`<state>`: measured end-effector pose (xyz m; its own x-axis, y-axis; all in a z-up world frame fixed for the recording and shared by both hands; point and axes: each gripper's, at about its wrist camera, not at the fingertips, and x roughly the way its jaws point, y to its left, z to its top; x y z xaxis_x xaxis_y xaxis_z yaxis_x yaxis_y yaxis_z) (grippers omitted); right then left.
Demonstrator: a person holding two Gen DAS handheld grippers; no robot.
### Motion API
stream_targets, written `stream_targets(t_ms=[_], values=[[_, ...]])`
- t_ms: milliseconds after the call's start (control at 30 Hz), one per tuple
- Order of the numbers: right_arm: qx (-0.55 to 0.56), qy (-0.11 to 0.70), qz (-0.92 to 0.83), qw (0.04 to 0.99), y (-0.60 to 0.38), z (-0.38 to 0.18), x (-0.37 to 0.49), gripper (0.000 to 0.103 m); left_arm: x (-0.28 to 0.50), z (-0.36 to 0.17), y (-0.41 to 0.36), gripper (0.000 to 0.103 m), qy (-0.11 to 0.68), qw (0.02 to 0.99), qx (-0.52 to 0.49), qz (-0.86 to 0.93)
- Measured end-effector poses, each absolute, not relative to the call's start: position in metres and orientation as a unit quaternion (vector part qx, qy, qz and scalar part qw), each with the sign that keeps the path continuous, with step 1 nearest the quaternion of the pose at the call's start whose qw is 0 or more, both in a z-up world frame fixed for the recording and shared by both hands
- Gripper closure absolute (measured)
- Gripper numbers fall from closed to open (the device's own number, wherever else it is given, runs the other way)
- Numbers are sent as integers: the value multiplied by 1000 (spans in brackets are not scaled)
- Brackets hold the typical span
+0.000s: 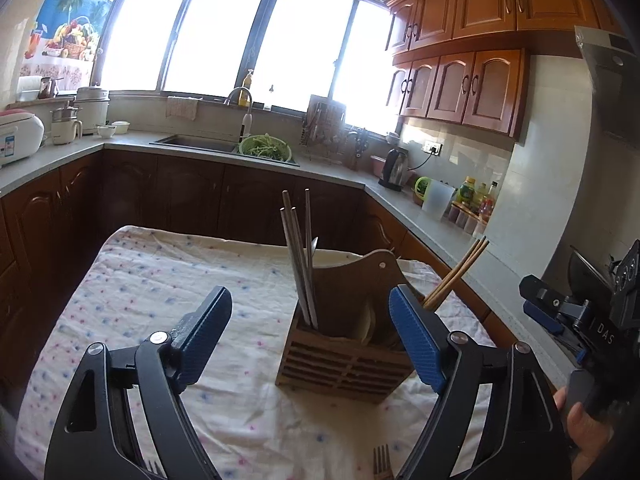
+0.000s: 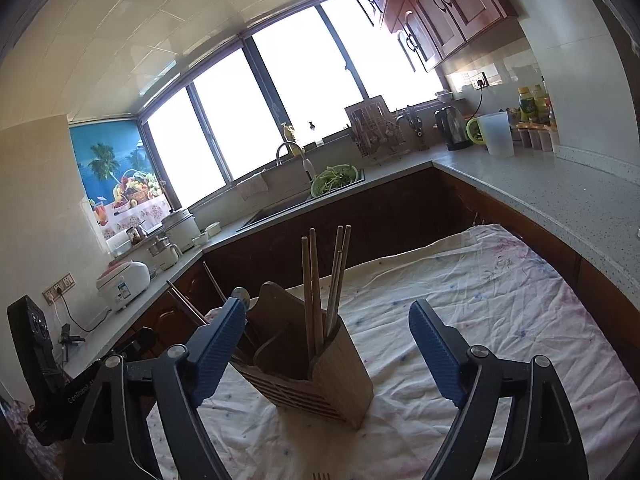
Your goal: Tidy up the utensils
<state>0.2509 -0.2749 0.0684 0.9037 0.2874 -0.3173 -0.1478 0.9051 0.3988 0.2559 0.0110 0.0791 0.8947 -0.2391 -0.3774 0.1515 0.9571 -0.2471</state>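
A wooden slatted utensil holder stands on the flowered cloth that covers the table. Grey chopsticks stand in one compartment and brown chopsticks lean out of another. My left gripper is open, its blue pads wide apart just short of the holder, with nothing between them. My right gripper is open too, facing the holder from the other side, and upright chopsticks rise between its pads untouched. Fork tines lie on the cloth near the lower edge of each view.
A grey counter runs around the room over dark cabinets, with a sink, a green colander, a kettle, a white jug and bottles. A rice cooker sits at the left. A hand holds the right gripper's grip.
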Motion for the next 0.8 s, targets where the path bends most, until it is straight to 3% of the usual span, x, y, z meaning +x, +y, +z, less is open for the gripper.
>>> stream_targets(t_ms=[200,500,800], values=[[190,205,124,952,-272,55,234,4,235,63,26,5,227,965,-112,-74],[183,210,148,949,-260,53,191,3,190,50,33,5,245,963,-103,-53],[135,153,164,965,-251,93,137,0,127,82,27,0,192,976,-82,-63]])
